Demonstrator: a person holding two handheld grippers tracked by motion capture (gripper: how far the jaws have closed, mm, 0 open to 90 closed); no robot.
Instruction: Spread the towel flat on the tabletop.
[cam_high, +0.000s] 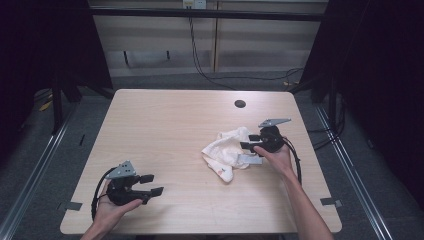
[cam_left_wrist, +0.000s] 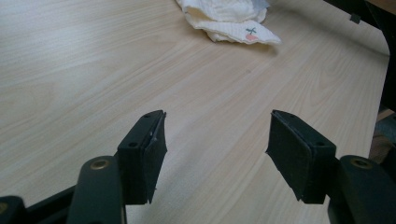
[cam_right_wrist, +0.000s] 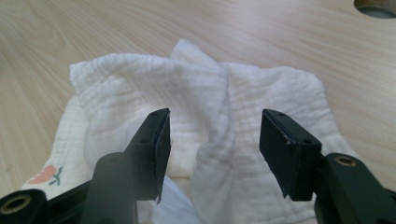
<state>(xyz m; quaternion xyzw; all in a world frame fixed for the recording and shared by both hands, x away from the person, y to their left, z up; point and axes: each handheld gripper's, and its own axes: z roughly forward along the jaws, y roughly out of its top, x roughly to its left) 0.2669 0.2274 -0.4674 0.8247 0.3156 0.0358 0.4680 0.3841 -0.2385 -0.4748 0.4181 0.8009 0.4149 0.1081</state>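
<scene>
White cloth (cam_high: 229, 151) lies crumpled on the tabletop (cam_high: 170, 130), right of centre & toward the person's right hand. Right gripper (cam_high: 251, 141) sits at the cloth's right edge, fingers (cam_right_wrist: 154, 149) spread wide w/ a raised fold between them, pads not pressing it. Left gripper (cam_high: 152, 184) rests near the front-left corner, well apart from the cloth (small red print visible on one corner), fingers (cam_left_wrist: 144, 158) spread over bare wood.

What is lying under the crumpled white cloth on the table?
The white cloth rests directly on the wooden table; bare wood shows all around it. The cloth is bunched in folds, so anything beneath them is covered and cannot be seen. A small red embroidered mark shows on one corner.
</scene>
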